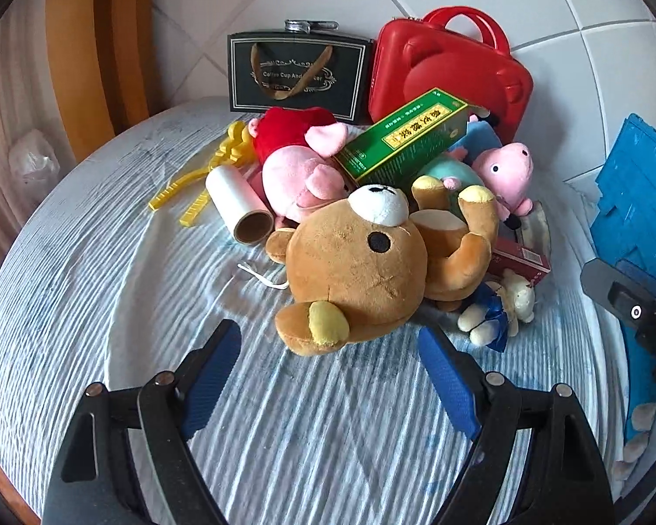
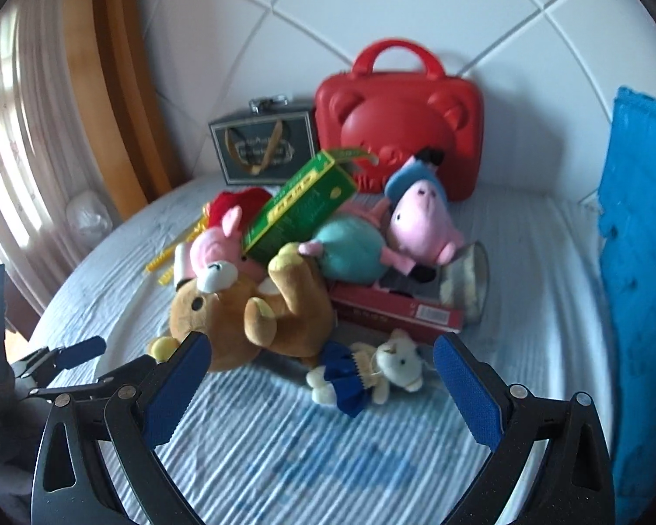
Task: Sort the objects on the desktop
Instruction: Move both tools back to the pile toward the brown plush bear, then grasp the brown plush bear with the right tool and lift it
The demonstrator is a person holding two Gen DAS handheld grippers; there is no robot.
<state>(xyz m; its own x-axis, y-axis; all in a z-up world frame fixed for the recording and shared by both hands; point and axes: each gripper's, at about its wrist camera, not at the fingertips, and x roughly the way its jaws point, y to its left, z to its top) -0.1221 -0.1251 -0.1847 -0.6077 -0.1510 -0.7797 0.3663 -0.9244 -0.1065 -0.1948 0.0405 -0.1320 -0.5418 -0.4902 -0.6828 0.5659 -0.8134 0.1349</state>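
A pile of objects lies on a striped cloth. A brown plush bear [image 1: 363, 262] [image 2: 258, 306] lies at its front. Behind it are a pink pig plush in red [image 1: 301, 162], a green box [image 1: 402, 140] [image 2: 301, 210], a pig plush in teal [image 1: 503, 170] [image 2: 415, 223], a red flat box [image 2: 393, 310] and a small white plush in blue [image 1: 498, 310] [image 2: 367, 376]. My left gripper [image 1: 328, 350] is open and empty, just in front of the bear. My right gripper [image 2: 323, 363] is open and empty, with the small white plush between its fingertips' line.
A red bear-shaped case [image 1: 450, 70] [image 2: 398, 122] and a dark gift bag [image 1: 297, 70] [image 2: 262, 148] stand against the tiled wall. A white roll [image 1: 240, 201] and yellow plastic strips [image 1: 197, 183] lie left of the pile. A blue crate [image 1: 638, 201] [image 2: 638, 262] stands at the right.
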